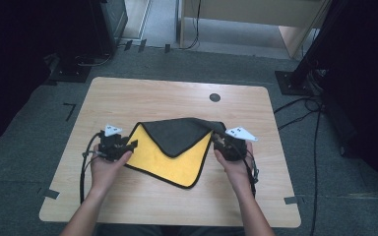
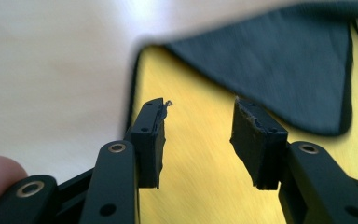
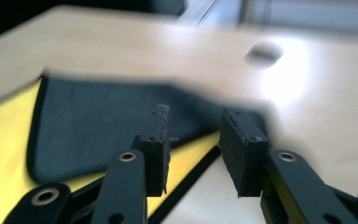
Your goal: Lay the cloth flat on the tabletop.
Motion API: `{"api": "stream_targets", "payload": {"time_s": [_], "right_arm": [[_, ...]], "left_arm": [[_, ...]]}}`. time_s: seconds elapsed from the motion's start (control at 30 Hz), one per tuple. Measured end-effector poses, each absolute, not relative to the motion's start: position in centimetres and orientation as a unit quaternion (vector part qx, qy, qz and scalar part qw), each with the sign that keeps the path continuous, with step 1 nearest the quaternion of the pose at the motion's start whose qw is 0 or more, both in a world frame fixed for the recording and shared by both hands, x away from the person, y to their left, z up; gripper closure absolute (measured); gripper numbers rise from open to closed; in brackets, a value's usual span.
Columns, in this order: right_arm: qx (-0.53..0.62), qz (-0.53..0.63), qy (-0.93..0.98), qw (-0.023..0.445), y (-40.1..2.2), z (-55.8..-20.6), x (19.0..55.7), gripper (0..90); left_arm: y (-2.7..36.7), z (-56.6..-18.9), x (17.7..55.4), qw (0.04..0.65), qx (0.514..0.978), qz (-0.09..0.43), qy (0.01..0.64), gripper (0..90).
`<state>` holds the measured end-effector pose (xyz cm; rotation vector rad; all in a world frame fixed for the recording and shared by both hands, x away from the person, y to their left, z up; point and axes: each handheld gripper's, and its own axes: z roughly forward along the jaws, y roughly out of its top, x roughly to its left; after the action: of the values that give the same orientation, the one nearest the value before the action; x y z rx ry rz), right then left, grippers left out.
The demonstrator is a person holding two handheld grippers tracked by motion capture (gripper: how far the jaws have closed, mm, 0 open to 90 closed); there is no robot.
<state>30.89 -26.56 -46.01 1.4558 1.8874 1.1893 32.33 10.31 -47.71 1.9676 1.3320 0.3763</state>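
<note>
Both jaws parted, empty: left hand-held gripper [image 2: 198, 140] and right hand-held gripper [image 3: 193, 151] flank the cloth [image 1: 177, 150]; regrip folded corners evenly, keeping edges aligned.

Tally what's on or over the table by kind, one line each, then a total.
Cloths: 1, the yellow cloth with its dark grey side folded over the top.
Grippers: 2, the left gripper and the right gripper, one at each side of the cloth, both with jaws apart and nothing between them.
Round dark marks on the table: 1, the dark spot.
Total: 4
</note>
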Motion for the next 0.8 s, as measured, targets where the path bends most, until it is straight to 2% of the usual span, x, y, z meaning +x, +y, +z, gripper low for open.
{"api": "stream_targets", "payload": {"time_s": [0.03, 0.07, 0.1, 0.13, 0.17, 0.27, 0.5, 0.57, 0.73, 0.8], "right_arm": [[0.531, 0.434, 0.688, 0.237, -26.6, -46.0, 30.9, 63.5], [0.525, 0.428, 0.708, 0.200, -25.6, -48.2, 30.3, 63.5], [0.525, 0.428, 0.708, 0.200, -25.6, -48.2, 30.3, 63.5], [0.512, 0.417, 0.730, 0.173, -24.5, -49.8, 29.8, 61.2], [0.506, 0.411, 0.740, 0.164, -24.1, -50.3, 29.7, 59.6], [0.484, 0.387, 0.767, 0.169, -22.7, -51.8, 28.9, 56.3], [0.470, 0.368, 0.778, 0.195, -21.8, -51.9, 27.3, 58.7], [0.471, 0.363, 0.776, 0.210, -20.9, -52.0, 25.5, 61.6], [0.472, 0.363, 0.775, 0.211, -19.2, -52.0, 22.9, 62.6], [0.457, 0.365, 0.785, 0.205, -17.2, -52.0, 21.0, 63.5]], "left_arm": [[10.3, -47.7, 32.3, 0.360, 0.763, 0.146, 0.517, 53.6], [9.2, -49.1, 31.4, 0.342, 0.781, 0.144, 0.503, 53.0], [9.2, -49.1, 31.4, 0.342, 0.781, 0.144, 0.503, 52.2], [8.5, -50.1, 30.7, 0.326, 0.791, 0.144, 0.498, 51.3], [8.5, -50.1, 30.7, 0.326, 0.791, 0.144, 0.498, 50.8], [7.7, -50.5, 30.0, 0.306, 0.797, 0.173, 0.490, 49.1], [7.9, -50.7, 29.5, 0.298, 0.797, 0.193, 0.488, 48.4], [8.6, -50.7, 29.3, 0.295, 0.793, 0.197, 0.494, 48.2], [10.4, -50.6, 29.5, 0.294, 0.789, 0.198, 0.501, 47.1], [11.8, -50.6, 29.7, 0.291, 0.783, 0.206, 0.511, 45.9]]}}
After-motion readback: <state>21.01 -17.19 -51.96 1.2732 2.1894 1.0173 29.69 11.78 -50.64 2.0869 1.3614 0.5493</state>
